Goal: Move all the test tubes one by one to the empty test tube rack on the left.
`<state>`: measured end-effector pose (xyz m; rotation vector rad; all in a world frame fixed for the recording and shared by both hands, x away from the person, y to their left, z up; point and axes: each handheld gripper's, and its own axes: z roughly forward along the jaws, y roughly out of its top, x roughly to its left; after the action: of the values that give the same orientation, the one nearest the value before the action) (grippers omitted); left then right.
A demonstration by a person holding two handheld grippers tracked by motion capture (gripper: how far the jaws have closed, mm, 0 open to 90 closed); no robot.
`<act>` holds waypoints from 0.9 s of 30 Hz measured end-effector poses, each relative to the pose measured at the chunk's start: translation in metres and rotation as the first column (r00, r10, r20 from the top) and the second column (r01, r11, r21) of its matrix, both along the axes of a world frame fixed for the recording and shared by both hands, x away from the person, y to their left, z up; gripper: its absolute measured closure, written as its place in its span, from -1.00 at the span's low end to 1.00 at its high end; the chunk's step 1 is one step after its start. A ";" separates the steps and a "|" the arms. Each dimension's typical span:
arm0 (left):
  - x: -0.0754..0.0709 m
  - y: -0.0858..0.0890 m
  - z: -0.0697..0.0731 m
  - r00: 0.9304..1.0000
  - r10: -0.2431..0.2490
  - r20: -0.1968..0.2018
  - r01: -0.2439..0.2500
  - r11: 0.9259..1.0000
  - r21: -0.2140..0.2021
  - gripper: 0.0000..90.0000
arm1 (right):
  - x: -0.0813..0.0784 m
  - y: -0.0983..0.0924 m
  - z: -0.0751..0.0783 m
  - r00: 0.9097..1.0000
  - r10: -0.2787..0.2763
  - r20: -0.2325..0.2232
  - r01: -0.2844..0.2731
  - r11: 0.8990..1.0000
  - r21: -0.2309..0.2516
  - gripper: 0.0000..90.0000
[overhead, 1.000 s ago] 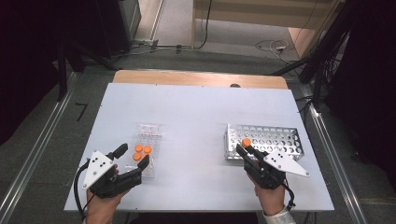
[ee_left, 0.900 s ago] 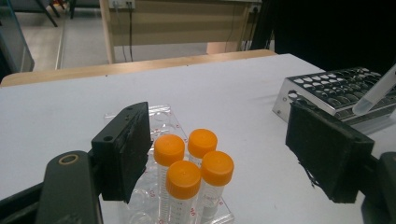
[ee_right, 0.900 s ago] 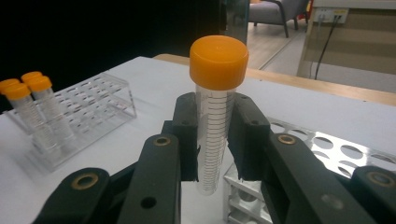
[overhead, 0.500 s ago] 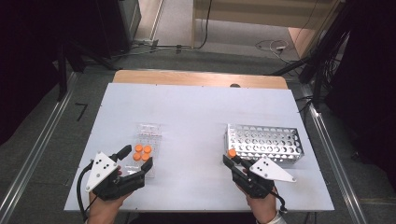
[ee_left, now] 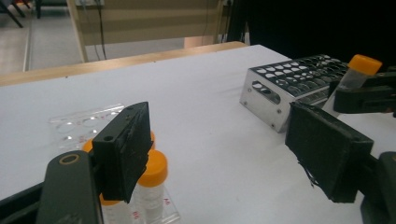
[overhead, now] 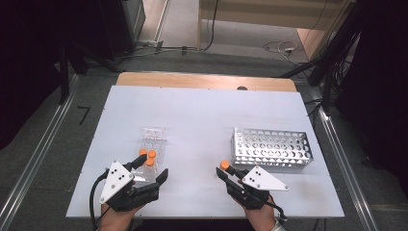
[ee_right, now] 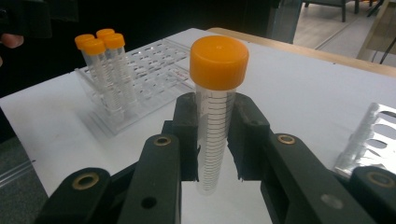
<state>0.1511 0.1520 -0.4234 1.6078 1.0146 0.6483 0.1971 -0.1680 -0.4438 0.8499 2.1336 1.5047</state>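
Orange-capped tube [ee_right: 212, 121] in right claw [ee_right: 215, 140]

I see a clear plastic tube [ee_right: 215, 126] with an orange screw cap, printed with fine measuring lines down its side. It stands upright, pinched at mid-height, its cap above the grip and its lower end off the white table. It hangs between the clear plastic rack [overhead: 153, 140], where three more orange-capped tubes [ee_right: 106, 65] stand upright together, and the metal rack [overhead: 272, 149] full of round holes.
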 end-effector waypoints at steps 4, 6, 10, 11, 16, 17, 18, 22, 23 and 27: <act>-0.001 -0.008 -0.002 1.000 -0.029 -0.005 0.029 1.000 0.003 -0.50 | -0.002 0.009 -0.004 1.000 0.028 -0.008 -0.028 0.999 -0.015 0.60; -0.002 -0.012 -0.003 0.999 -0.046 -0.008 0.046 0.999 0.008 -0.50 | -0.003 0.014 -0.005 0.999 0.041 -0.011 -0.041 0.999 -0.021 0.60; -0.002 -0.021 -0.005 0.997 -0.080 -0.015 0.080 0.997 0.001 -0.47 | -0.005 0.025 -0.009 0.997 0.072 -0.017 -0.072 0.997 -0.037 0.60; -0.003 -0.023 -0.005 0.996 -0.089 -0.014 0.089 0.996 0.001 -0.46 | -0.005 0.028 -0.010 0.997 0.079 -0.018 -0.080 0.996 -0.041 0.60; -0.004 -0.036 -0.007 0.988 -0.154 -0.014 0.154 0.988 0.000 -0.37 | -0.008 0.040 -0.013 0.993 0.115 -0.027 -0.116 0.992 -0.052 0.60; -0.004 -0.038 -0.007 0.987 -0.159 -0.015 0.159 0.987 0.001 -0.36 | -0.009 0.043 -0.014 0.992 0.121 -0.028 -0.123 0.991 -0.056 0.60; -0.004 -0.040 -0.007 0.985 -0.171 -0.014 0.171 0.985 0.001 -0.35 | -0.009 0.044 -0.014 0.992 0.126 -0.029 -0.128 0.990 -0.056 0.60; -0.004 -0.049 -0.007 0.979 -0.203 -0.007 0.203 0.979 -0.002 -0.18 | -0.011 0.050 -0.015 0.989 0.141 -0.034 -0.143 0.988 -0.059 0.60; -0.004 -0.051 -0.007 0.978 -0.206 -0.006 0.206 0.978 -0.003 -0.15 | -0.011 0.051 -0.015 0.989 0.145 -0.034 -0.147 0.987 -0.062 0.60; -0.002 -0.057 -0.010 0.974 -0.225 -0.015 0.225 0.974 0.011 -0.05 | -0.014 0.056 -0.016 0.986 0.166 -0.033 -0.167 0.984 -0.065 0.60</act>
<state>0.1496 0.0951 -0.4335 1.7098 0.8234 0.4903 0.1833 -0.1116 -0.4596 0.6872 2.3114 1.4982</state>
